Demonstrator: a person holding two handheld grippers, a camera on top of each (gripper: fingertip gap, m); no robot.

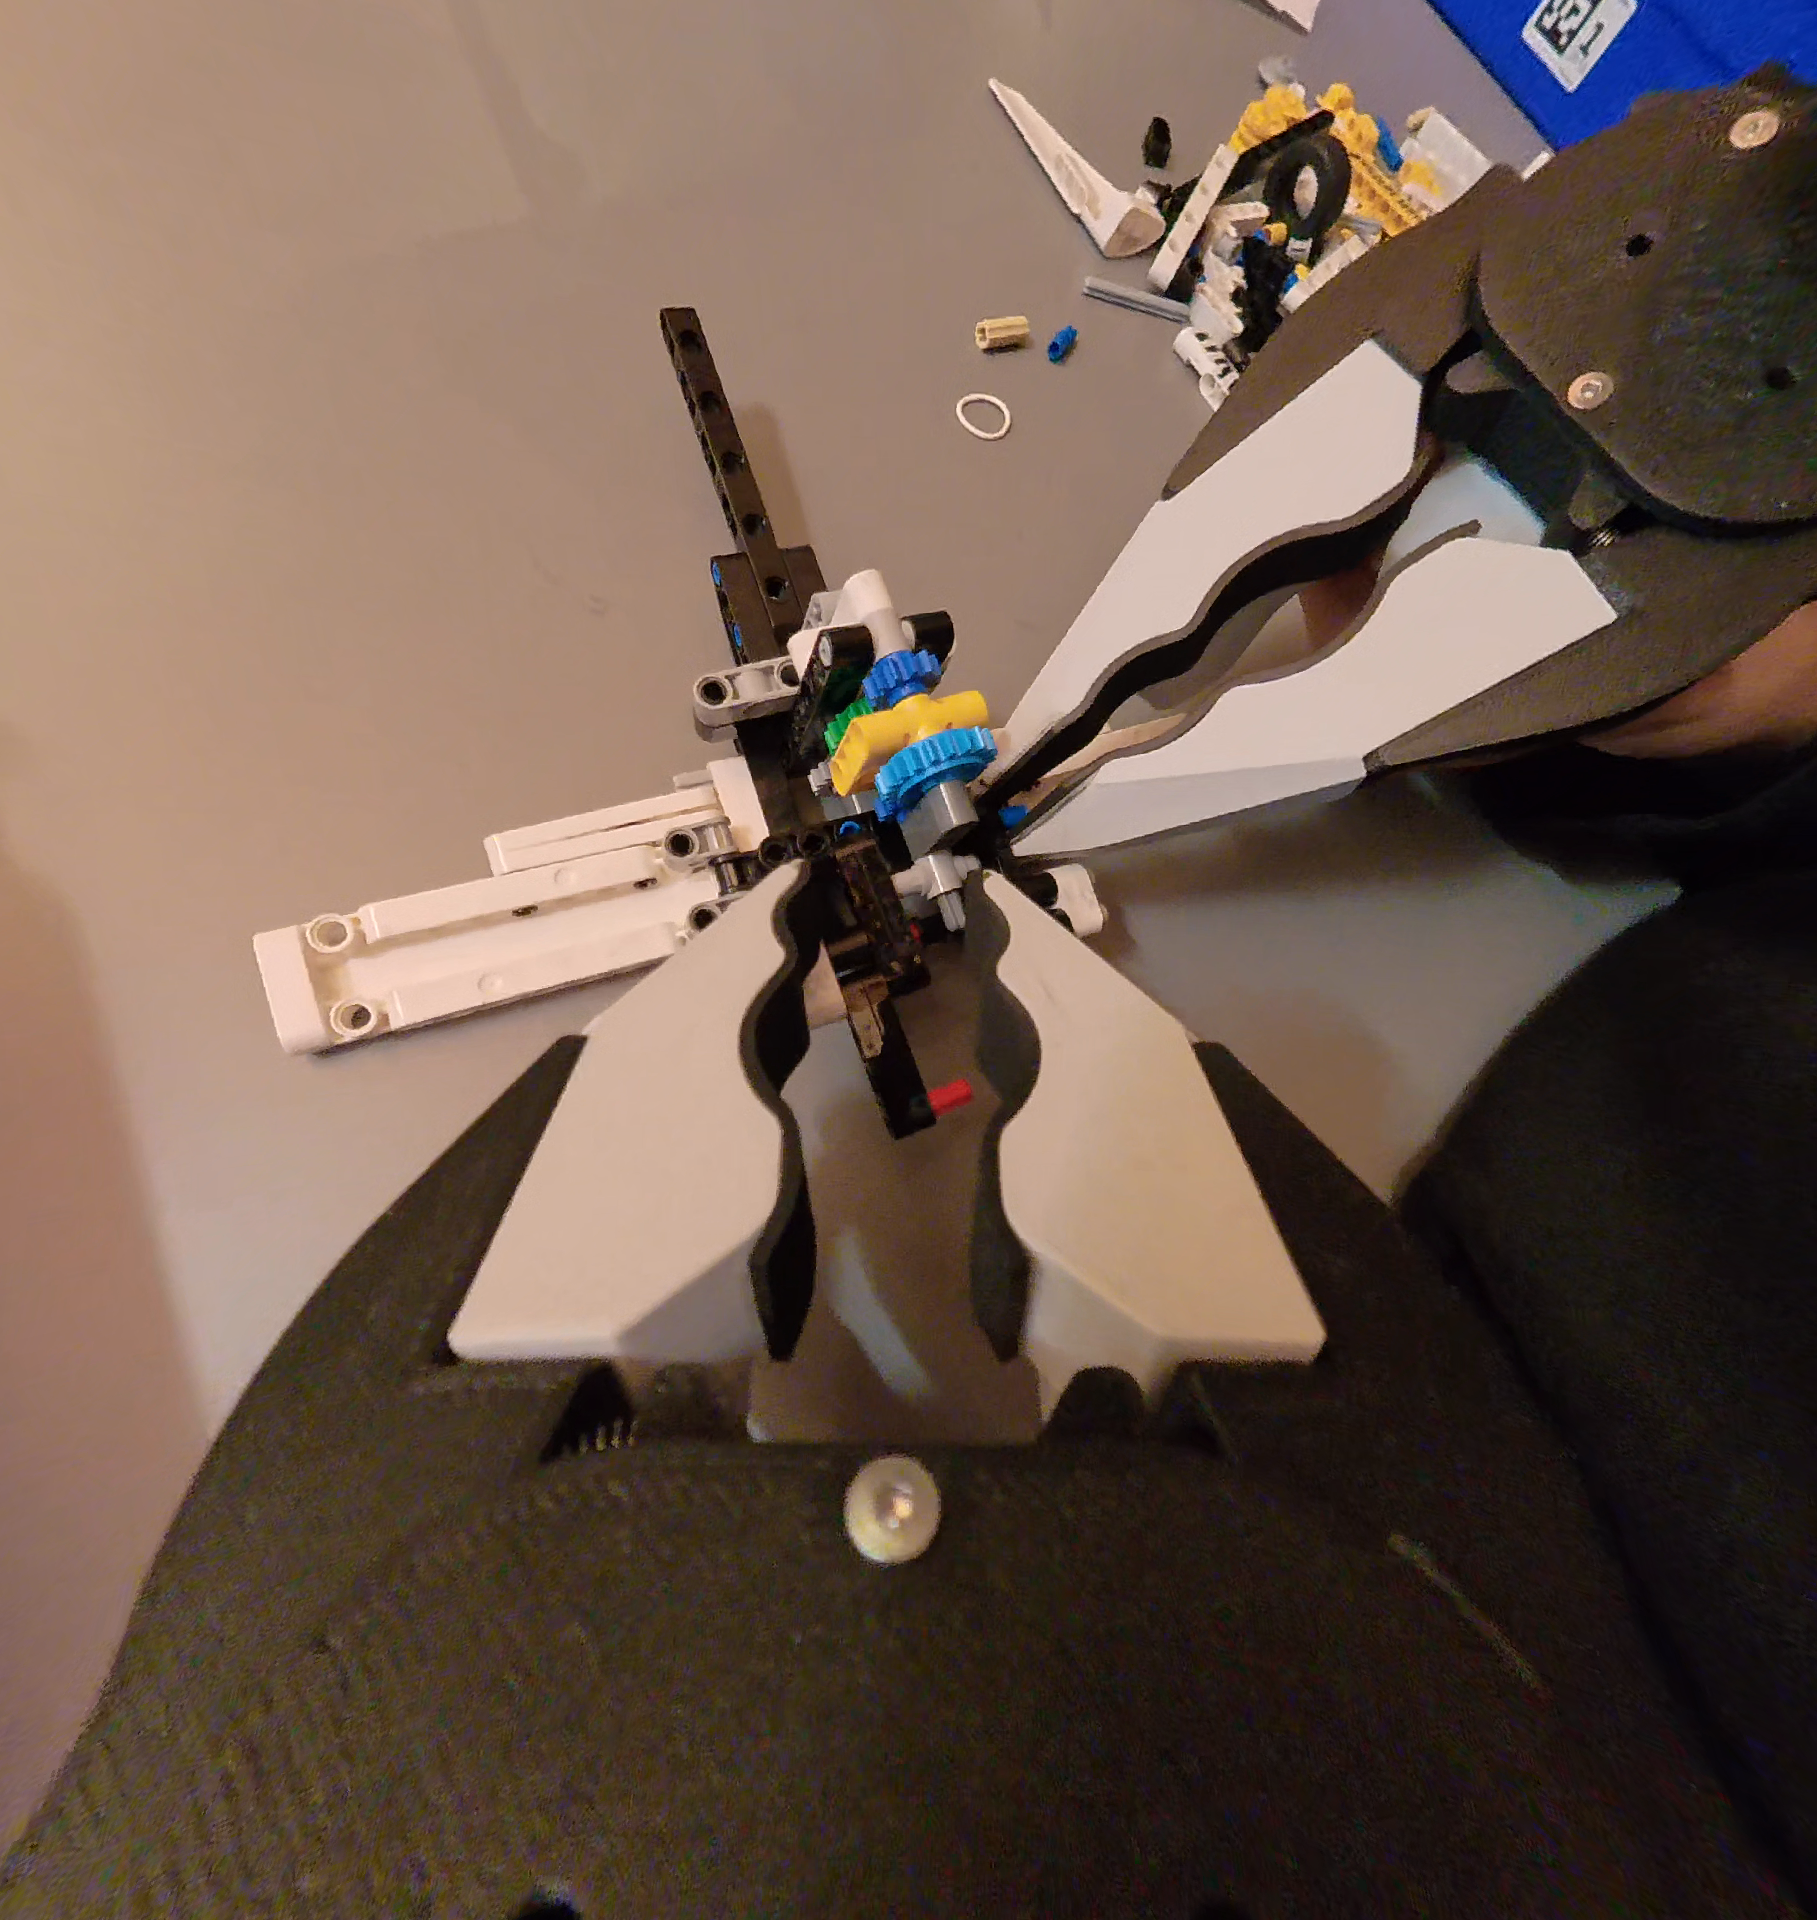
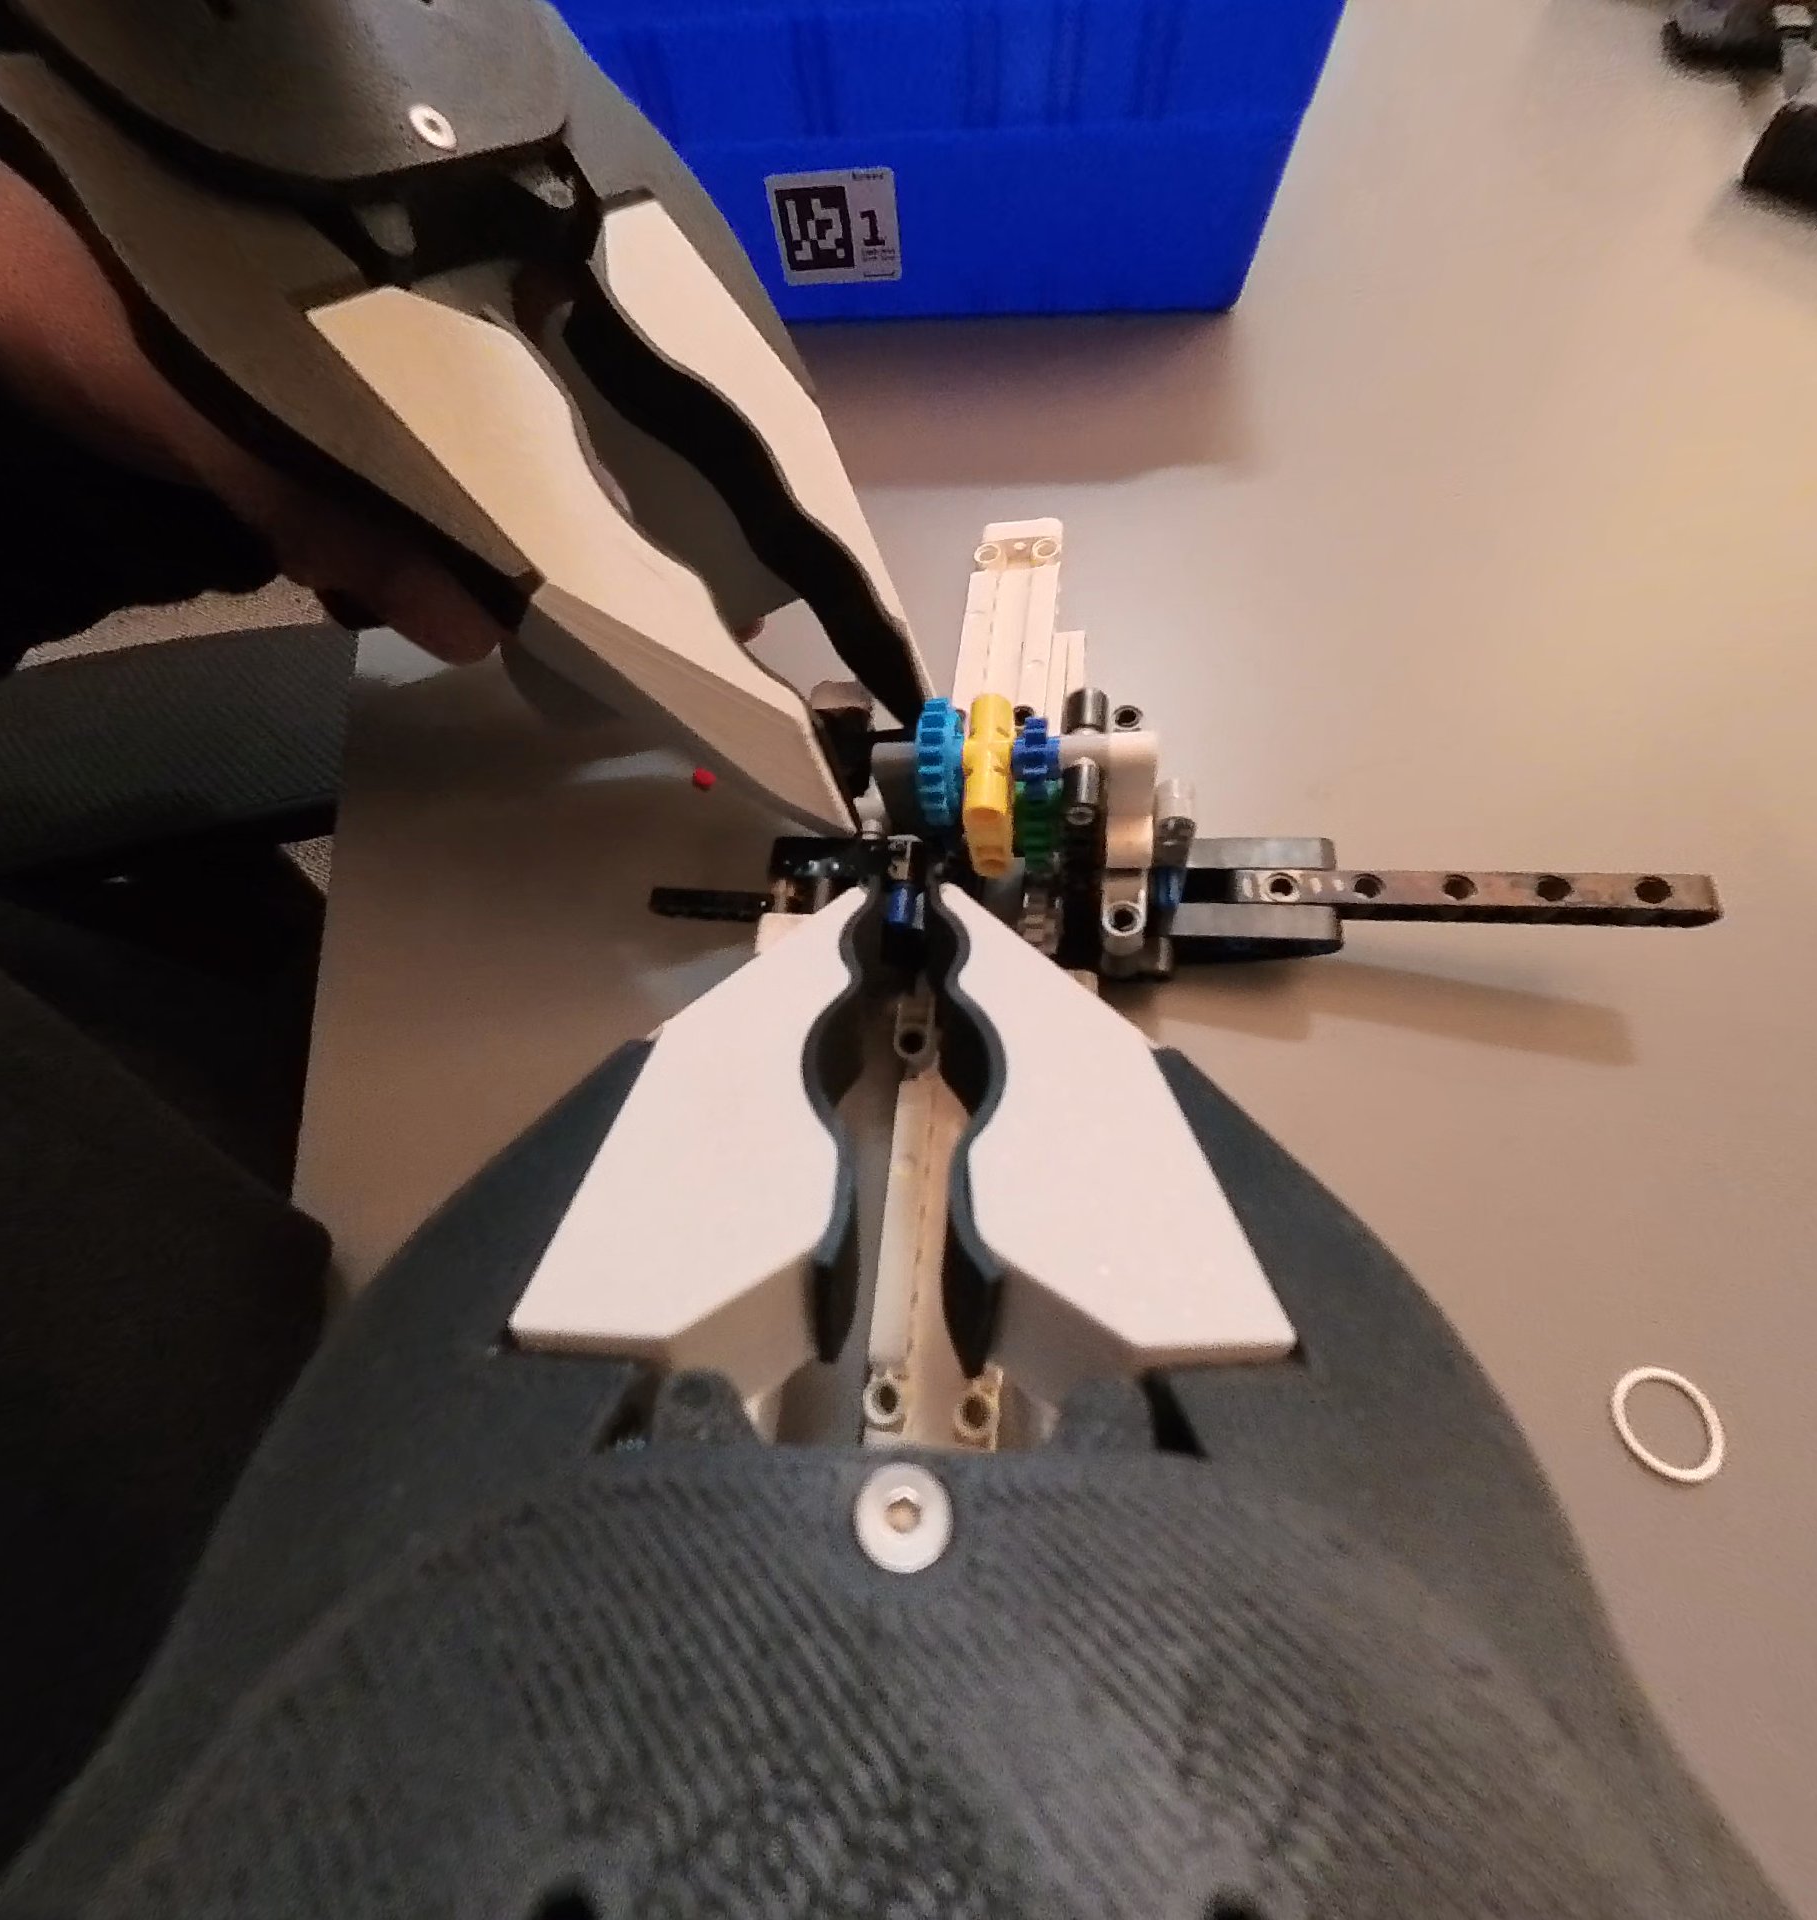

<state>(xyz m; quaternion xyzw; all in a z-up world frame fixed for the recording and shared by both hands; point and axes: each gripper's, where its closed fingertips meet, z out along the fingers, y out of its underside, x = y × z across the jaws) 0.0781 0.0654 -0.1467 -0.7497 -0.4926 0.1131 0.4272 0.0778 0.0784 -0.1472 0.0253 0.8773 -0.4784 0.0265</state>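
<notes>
Gear assembly (image 1: 883,748) of plastic building beams: lies on the grey table (image 1: 260,312), partly built. Left gripper (image 1: 888,883): fingers narrowed around its black beam (image 1: 873,997). Right gripper (image 2: 904,899): almost closed on a blue pin (image 2: 899,906) beside the gears. Loose parts pile (image 1: 1288,197) beyond the assembly, unused.

- Dim, warm indoor light, kinda yellowish on the table (image 2: 1403,520).
- Soft shadows fall under the brick model (image 2: 1039,831), on the side toward the right gripper (image 2: 904,894).
- Gripper bodies up close look blurry, the far corners too.
- Fisheye bending at the edges.
</notes>
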